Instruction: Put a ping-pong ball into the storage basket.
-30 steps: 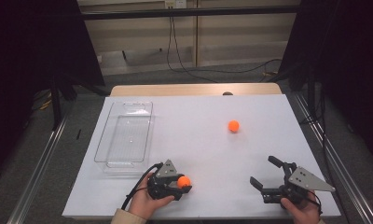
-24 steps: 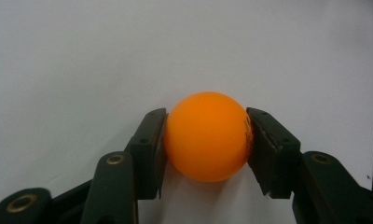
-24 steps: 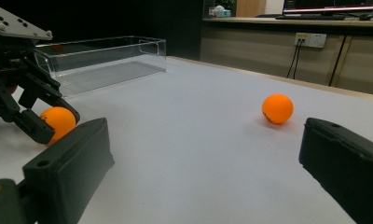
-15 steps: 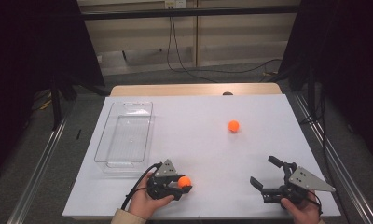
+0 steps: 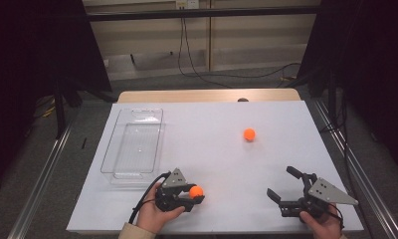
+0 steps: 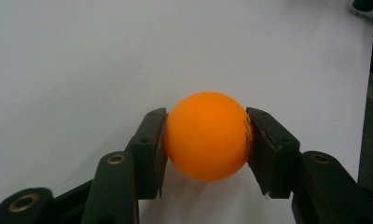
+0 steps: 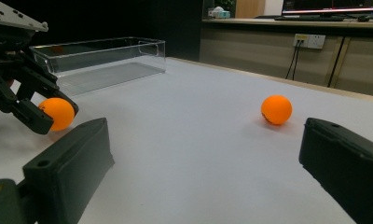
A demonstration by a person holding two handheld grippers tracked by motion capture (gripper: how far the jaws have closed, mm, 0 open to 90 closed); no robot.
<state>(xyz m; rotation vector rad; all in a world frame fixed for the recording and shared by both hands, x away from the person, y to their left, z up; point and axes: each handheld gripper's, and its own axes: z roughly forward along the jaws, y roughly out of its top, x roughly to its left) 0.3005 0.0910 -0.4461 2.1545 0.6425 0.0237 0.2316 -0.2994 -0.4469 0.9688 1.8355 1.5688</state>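
The left tool (image 5: 196, 195) is clamped on a small orange plastic ball (image 6: 207, 135) at the white table's (image 5: 212, 159) near edge; the right tool (image 5: 285, 187) gapes empty. Next, I judge: lift it into the clear plastic tray (image 5: 135, 144), leaving the second orange ball (image 5: 249, 134) farther off.

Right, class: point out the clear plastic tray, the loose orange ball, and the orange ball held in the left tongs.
Clear plastic tray (image 5: 118, 149), high view, left rim.
Loose orange ball (image 5: 249, 134), high view, centre.
Held orange ball (image 6: 207, 135), left gripper view, front face.

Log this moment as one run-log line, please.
left tool: shut on near orange ball | right tool: open, nothing between jaws | far orange ball: loose on table | clear bin: no balls inside
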